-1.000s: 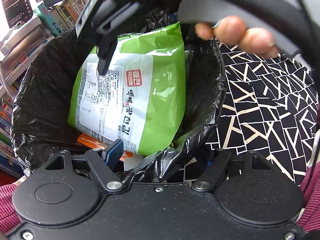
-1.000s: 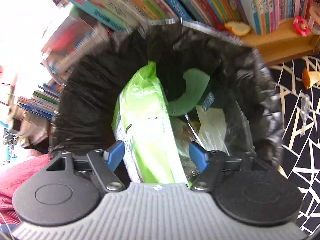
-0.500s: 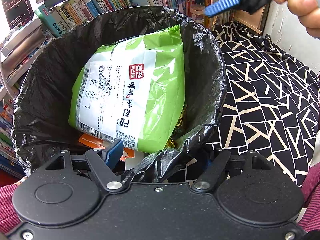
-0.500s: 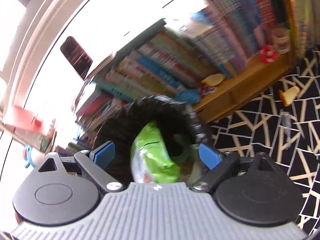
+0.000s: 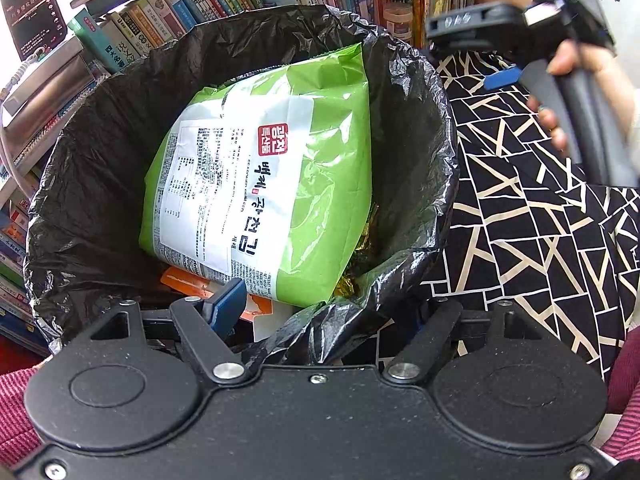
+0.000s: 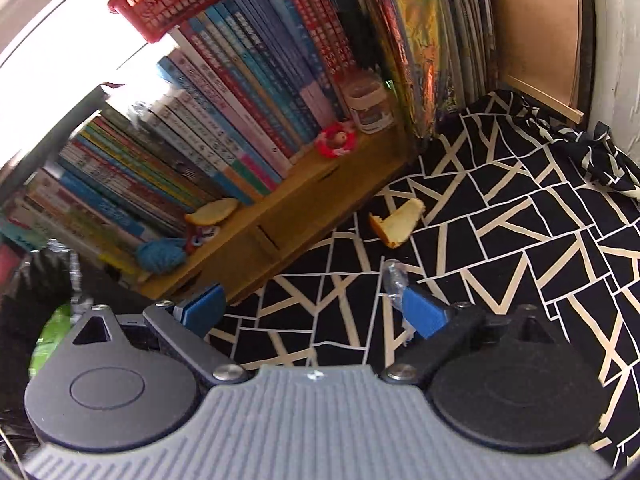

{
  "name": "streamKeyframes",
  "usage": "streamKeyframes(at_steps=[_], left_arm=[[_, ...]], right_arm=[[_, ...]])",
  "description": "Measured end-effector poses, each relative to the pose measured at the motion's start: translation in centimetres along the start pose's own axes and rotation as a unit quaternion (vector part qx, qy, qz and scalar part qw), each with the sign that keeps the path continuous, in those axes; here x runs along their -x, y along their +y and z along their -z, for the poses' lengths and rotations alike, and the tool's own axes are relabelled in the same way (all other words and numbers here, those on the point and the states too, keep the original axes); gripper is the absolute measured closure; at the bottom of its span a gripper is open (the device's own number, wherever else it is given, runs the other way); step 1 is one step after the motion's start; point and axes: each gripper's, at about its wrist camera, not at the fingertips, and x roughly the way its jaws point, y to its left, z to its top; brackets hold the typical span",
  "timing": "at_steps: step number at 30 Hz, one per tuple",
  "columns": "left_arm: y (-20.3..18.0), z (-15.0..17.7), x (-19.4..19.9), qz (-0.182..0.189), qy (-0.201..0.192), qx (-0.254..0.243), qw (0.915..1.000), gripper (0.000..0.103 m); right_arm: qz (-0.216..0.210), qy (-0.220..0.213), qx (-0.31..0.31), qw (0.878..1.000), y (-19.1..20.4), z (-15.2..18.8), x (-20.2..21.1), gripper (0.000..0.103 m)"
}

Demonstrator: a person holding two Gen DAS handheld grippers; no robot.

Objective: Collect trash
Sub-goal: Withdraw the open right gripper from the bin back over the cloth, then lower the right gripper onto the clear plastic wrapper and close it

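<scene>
1. Left claw [image 5: 320, 312]: black two-finger tool, clenched on the crumpled near rim of the black plastic bin liner [image 5: 100, 184]; one blue finger pad [image 5: 226, 302] shows inside the rim, the other is hidden behind the gathered plastic.
2. Inside the liner: a large green foil snack bag with a white printed label [image 5: 260, 184] leans upright against the far wall, over an orange-and-white wrapper [image 5: 188, 284] and a scrap of gold foil [image 5: 352, 280].
3. Right claw [image 6: 316, 312]: grey-ribbed tool with blue pads, released and spread wide, with nothing between its fingers; in the left wrist view it appears at upper right, gripped by a hand [image 5: 576, 80].
4. Just beside the right pad of the right claw: a crumpled clear plastic wrapper [image 6: 394, 280] lies on the black cloth with cream crackle lines [image 6: 520, 240].
5. Farther off on the same cloth: a yellow wedge resembling fruit peel or bread [image 6: 398, 220]; which of the two cannot be told.
6. Behind: a wooden bookshelf [image 6: 288, 208] packed with books, carrying a second yellow wedge [image 6: 212, 212], a blue knitted item [image 6: 160, 254], a pink ring toy [image 6: 336, 140] and a small white jar [image 6: 370, 104].
</scene>
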Motion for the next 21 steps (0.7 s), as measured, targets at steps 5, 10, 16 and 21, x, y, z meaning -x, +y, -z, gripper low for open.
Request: streamKeyframes(at_steps=[5, 10, 16, 21], left_arm=[[0.1, -0.1, -0.2, 0.002, 0.003, 0.001, 1.0000, 0.028], [0.2, -0.1, -0.2, 0.003, 0.003, 0.001, 1.0000, 0.028], [0.4, -0.4, -0.7, 0.004, 0.011, 0.004, 0.9999, 0.028], [0.5, -0.4, -1.1, 0.003, 0.015, 0.005, 0.9999, 0.028]], right_arm=[[0.065, 0.006, 0.001, 0.998, -1.6, 0.7, -5.7, 0.010], [0.128, 0.013, 0.021, 0.991, -2.0, 1.3, -10.7, 0.016], [0.167, 0.033, 0.050, 0.984, -1.6, 1.6, -14.6, 0.026], [0.179, 0.063, 0.057, 0.980, -1.6, 2.1, -15.9, 0.047]])
